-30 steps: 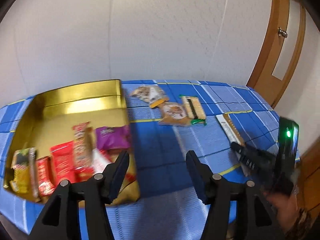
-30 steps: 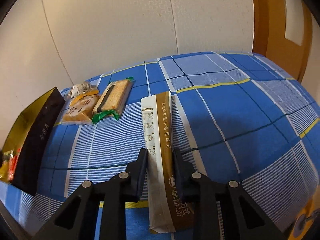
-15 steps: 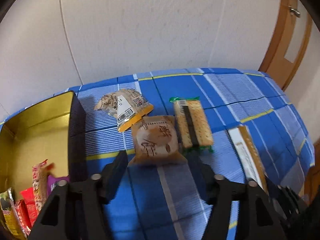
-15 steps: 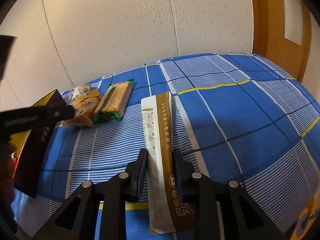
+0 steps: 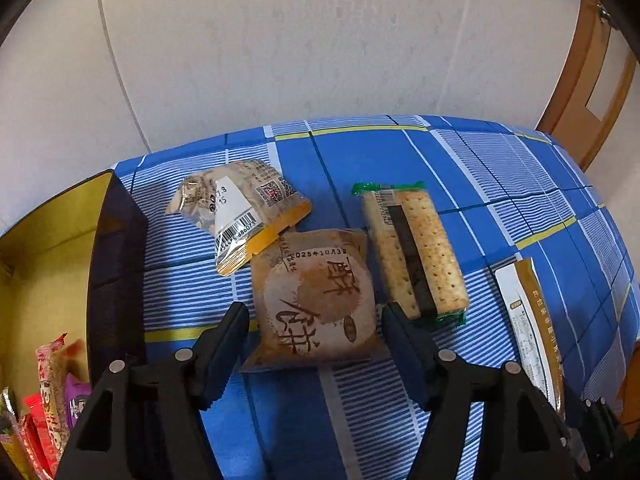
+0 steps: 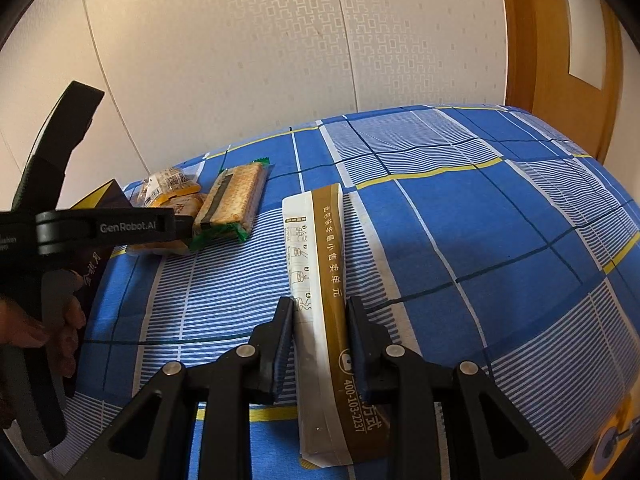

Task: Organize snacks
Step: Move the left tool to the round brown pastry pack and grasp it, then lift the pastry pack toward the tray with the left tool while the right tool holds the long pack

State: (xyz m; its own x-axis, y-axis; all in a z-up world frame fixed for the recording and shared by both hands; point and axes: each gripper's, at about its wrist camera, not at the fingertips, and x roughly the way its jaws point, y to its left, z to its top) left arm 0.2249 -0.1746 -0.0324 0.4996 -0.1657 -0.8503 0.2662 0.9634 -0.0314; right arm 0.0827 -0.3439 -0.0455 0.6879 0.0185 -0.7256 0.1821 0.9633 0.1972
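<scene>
Left wrist view: left gripper (image 5: 314,320) spread wide around the brown pastry packet (image 5: 316,300) on the blue checked cloth (image 5: 500,168).
Right gripper (image 6: 320,316) straddled the long sachet (image 6: 326,272), fingers close against its edges, whether pinching it I cannot tell.

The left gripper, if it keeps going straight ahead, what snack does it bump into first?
Most likely the brown pastry packet. The left gripper is open with that packet lying right between its fingers. Beyond it sits the seed packet; depth is hard to judge.
</scene>
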